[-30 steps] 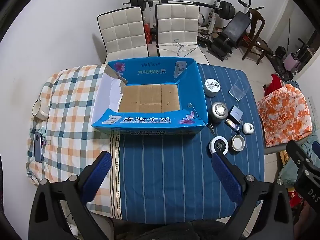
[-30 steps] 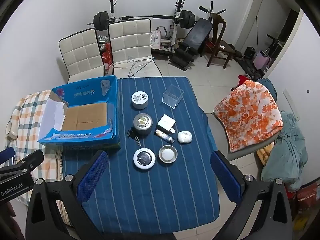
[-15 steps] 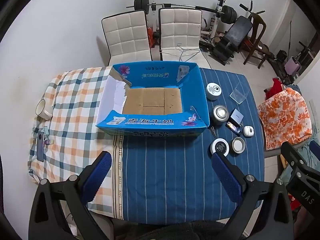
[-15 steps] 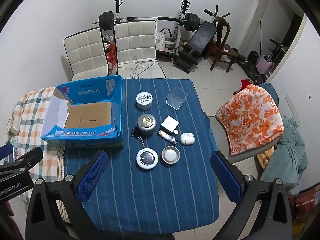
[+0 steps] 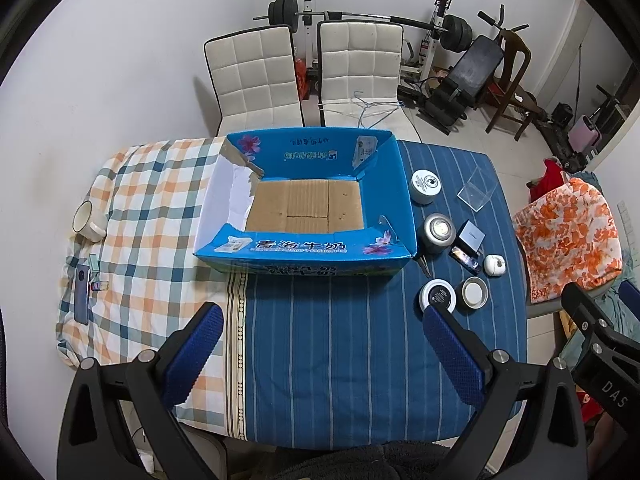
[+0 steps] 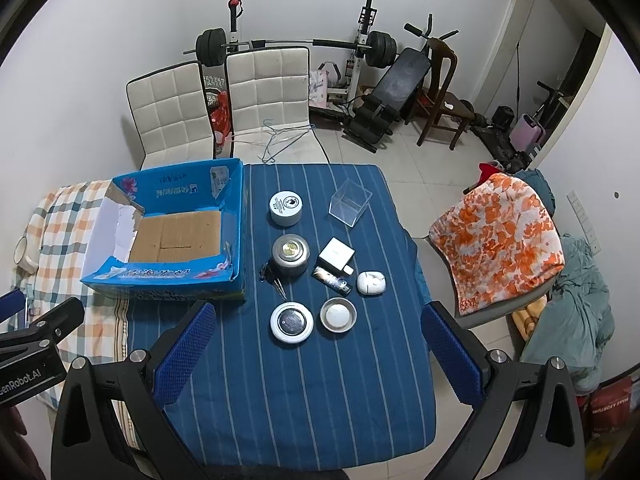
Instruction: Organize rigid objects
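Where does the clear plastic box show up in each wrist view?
Left wrist view: the clear plastic box sits far right on the striped cloth, right of the white round tin.
Right wrist view: the same box sits above centre, again right of that tin.
Shared landmark: the blue cardboard box, left of the tin in both.

The keys (image 6: 276,280) lie partly hidden behind the metal tin (image 6: 291,255).

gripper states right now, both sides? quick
Left gripper: open, holding nothing, above the table.
Right gripper: open, holding nothing, above the table.
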The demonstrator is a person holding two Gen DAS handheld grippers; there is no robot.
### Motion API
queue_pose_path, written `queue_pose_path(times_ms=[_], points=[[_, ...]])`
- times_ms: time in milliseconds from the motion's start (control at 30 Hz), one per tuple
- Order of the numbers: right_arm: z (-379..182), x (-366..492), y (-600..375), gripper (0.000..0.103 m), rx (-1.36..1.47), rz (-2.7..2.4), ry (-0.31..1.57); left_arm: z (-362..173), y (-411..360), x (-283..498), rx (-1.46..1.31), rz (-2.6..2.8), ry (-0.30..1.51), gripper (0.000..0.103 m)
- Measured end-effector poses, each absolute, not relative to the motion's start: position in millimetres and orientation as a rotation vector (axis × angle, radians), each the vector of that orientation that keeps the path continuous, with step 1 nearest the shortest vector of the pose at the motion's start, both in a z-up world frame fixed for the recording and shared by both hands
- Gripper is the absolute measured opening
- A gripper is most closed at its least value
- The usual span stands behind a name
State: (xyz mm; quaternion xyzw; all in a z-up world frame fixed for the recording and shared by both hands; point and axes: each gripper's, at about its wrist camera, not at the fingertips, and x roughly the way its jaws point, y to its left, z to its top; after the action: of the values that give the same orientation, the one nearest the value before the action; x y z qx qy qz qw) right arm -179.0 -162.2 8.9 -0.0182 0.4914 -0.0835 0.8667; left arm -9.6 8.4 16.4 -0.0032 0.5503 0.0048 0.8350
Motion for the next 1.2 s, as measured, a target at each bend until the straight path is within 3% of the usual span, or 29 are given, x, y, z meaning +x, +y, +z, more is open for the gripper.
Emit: queue_pose_path(times_ms=[1200], points=[[7.8,-176.8,-160.3,0.103,-0.038,-0.173,1.013,24.5,11.1,-6.2,-0.005,0.021,1.151,0.102]])
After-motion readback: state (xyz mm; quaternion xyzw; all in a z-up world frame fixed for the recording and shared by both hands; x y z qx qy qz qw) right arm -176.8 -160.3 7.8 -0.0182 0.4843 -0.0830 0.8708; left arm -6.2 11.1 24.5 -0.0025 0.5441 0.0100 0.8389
